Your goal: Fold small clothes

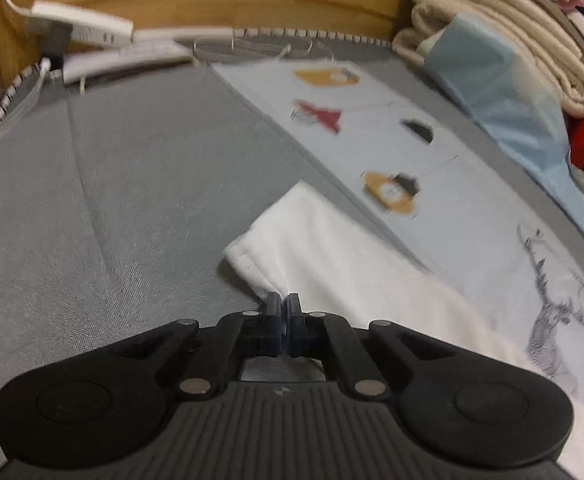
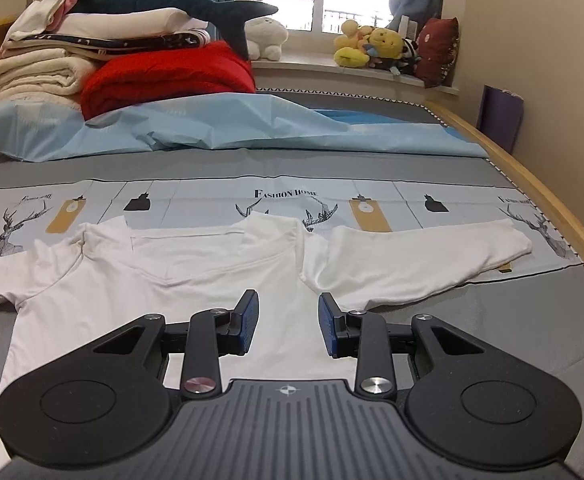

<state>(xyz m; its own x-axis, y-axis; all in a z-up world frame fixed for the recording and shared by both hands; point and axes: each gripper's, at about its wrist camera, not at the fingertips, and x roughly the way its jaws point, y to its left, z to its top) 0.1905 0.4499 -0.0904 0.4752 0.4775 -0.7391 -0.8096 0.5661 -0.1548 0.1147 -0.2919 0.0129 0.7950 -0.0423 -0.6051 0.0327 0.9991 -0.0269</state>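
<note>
Where "FASHION HOME" lettering (image 2: 285,193) crosses the bedsheet (image 2: 211,168): left tongs (image 1: 283,305) pinching white shirt (image 2: 211,276) sleeve, right tongs (image 2: 287,320) spread.

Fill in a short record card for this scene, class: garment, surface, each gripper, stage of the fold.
garment: white shirt, spread flat, both sleeves out
surface: bed with printed sheet
left gripper: shut on the sleeve by its cuff
right gripper: open, over the shirt body, gripping nothing
background: stacked blankets, plush toys on the sill
stage: no fold made yet
</note>
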